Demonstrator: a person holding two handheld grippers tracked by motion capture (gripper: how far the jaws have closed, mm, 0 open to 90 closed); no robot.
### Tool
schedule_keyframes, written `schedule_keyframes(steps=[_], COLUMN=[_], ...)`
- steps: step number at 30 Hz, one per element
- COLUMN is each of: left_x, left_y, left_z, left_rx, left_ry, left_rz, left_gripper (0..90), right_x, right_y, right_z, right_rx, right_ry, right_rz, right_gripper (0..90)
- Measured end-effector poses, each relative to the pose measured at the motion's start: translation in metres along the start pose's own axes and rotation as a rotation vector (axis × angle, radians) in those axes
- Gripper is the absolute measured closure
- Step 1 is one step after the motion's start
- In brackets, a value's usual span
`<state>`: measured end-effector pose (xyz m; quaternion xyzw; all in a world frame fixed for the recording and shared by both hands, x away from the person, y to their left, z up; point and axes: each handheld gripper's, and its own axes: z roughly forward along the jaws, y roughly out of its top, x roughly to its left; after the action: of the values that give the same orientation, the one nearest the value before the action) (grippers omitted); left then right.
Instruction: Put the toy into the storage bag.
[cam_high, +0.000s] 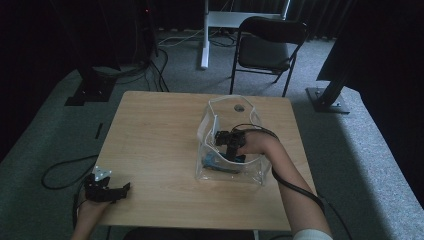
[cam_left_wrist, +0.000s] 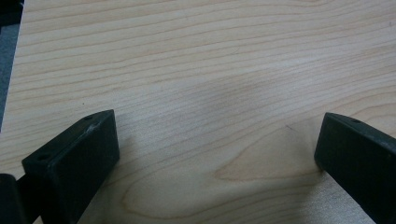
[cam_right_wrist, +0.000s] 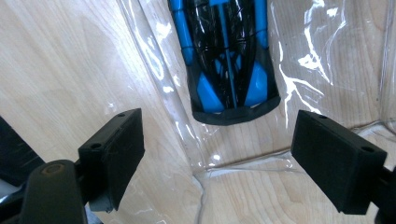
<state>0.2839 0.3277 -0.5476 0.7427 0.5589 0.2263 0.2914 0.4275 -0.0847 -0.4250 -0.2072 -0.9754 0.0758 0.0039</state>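
A clear plastic bag (cam_high: 252, 175) stands open on the wooden table (cam_high: 155, 130), right of centre. A blue and black toy car (cam_high: 214, 161) lies on the bag's bottom. My right gripper (cam_high: 231, 150) reaches down into the bag from the right, open, just above the car. In the right gripper view the car (cam_right_wrist: 226, 56) lies ahead of the spread jaws of my right gripper (cam_right_wrist: 217, 154), nothing between them. My left gripper (cam_high: 117, 190) rests at the table's front left corner, open; in the left gripper view its jaws (cam_left_wrist: 210, 154) hover wide apart over bare wood.
A black folding chair (cam_high: 267, 47) stands beyond the table's far edge, beside a white desk leg (cam_high: 204, 35). Cables (cam_high: 60, 170) lie on the grey carpet at the left. Black stand bases (cam_high: 327, 100) sit at both far corners.
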Motion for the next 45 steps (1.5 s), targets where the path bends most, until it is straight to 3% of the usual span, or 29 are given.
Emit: schedule_keyframes(steps=[6, 14, 23, 41, 45], left_x=[0.0, 0.0, 0.0, 0.0, 0.0], left_y=[0.0, 0.0, 0.0, 0.0, 0.0], left_z=[0.0, 0.0, 0.0, 0.0, 0.0], left_rx=[0.0, 0.0, -0.001, 0.0, 0.0], left_ry=[0.0, 0.0, 0.0, 0.0, 0.0], left_rz=[0.0, 0.0, -0.001, 0.002, 0.002], left_gripper=[0.3, 0.3, 0.3, 0.3, 0.3], right_x=[0.001, 0.001, -0.001, 0.001, 0.002], right_y=[-0.006, -0.015, -0.02, -0.045, -0.052], right_z=[-0.009, -0.024, -0.029, -0.052, -0.056], right_rx=[-0.05, -0.15, -0.196, -0.38, -0.443], right_ry=[-0.002, 0.06, 0.05, 0.02, 0.019], right_rz=[-0.009, -0.004, 0.015, 0.062, 0.073], right_gripper=[13.7, 13.3, 13.3, 12.2, 11.9])
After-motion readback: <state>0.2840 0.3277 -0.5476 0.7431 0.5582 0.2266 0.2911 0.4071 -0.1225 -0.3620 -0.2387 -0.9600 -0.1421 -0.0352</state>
